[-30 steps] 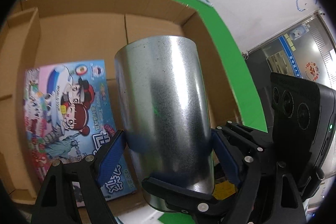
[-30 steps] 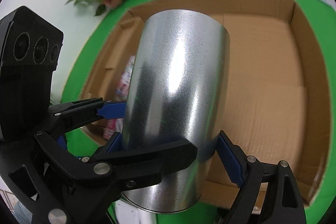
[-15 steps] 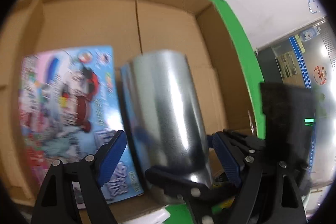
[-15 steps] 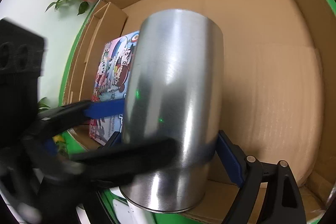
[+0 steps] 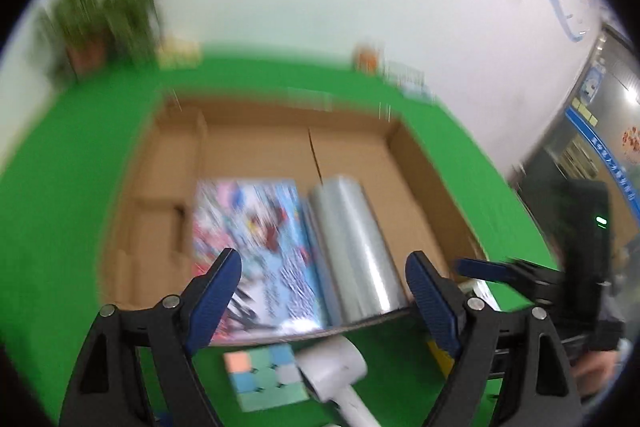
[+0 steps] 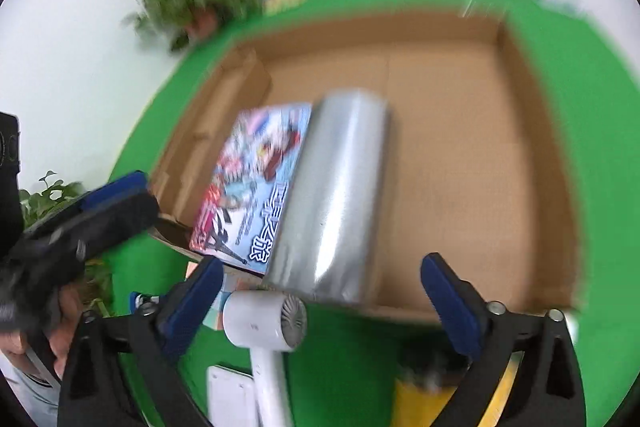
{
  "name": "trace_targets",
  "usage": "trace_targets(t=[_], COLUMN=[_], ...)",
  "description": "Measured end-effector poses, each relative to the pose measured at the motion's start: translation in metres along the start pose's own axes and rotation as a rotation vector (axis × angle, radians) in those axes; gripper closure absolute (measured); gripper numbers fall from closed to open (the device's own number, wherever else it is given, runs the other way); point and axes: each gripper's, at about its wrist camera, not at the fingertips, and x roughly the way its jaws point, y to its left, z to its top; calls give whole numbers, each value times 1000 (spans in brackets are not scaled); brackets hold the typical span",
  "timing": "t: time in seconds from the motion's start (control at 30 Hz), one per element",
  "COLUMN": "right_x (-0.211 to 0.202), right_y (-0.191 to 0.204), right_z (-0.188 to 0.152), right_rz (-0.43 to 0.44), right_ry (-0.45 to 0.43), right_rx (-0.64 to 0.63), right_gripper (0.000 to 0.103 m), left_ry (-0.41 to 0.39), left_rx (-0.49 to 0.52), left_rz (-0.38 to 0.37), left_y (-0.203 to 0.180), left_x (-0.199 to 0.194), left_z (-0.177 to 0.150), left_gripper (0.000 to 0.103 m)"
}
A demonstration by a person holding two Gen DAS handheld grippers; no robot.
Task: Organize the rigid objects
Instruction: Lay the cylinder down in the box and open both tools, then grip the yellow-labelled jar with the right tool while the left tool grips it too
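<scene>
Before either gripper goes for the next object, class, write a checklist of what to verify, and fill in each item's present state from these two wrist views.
1. Metal cylinder released and lying in the cardboard box: ok.
2. Cylinder lies beside the picture box, not on it: ok.
3. Left gripper open and empty: ok.
4. Right gripper open and empty: ok.
5. White hair dryer outside the box, on the green table and within view: ok.
6. Cylinder at rest and will not roll: cannot tell, both views are blurred.
</scene>
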Motion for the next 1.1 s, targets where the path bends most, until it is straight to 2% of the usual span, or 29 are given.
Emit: trace_targets(t=[0.07,0.13,0.2,0.23,0.33,0.5,0.6,0.67,0.77,1.03,1.1], right_x=[-37,-56,-69,-68,-59,-18,-4,-5,-13,-72,-81], right_y=[9,13,4,-1,-30,-61,-72,-68,-50,-22,-17], right_z=[-26,-50,-70,-75,-96,-105,-112,-118,-138,-229,-245], right_rz=[-64,-88,-104,-118,-186,-193,-155,-173,-189,-218,-242], right_ry=[-111,-181,-224,-225,-154,6,61,54,68,99,101], right_rx=[-76,-104,-114,-113,-94,-76,-10,-13,-38,-145,-159], right_gripper=[2,2,2,2,3,16,19,19,20,20,20], left_ry=[-170,-234,-255,-254,-225,-106,-75,-53,-5,258,301], left_rx=[68,91,92,88,69,9,-10,-18,-58,-212,-216], left_rz=[98,167,179,175,159,115,99,73,4,-414,-473], left_y=[-11,-16,-22,-24,-25,-26,-32,-32,-33,-50,-59], left_x=[-40,-59,-69,-72,-75,-66,-67,-68,-66,-36,-30], left_z=[-21,-35,-49,-57,-80,-109,-121,-126,-133,-166,-175], left_gripper=[7,0,0,0,0,0,0,0,0,1,1])
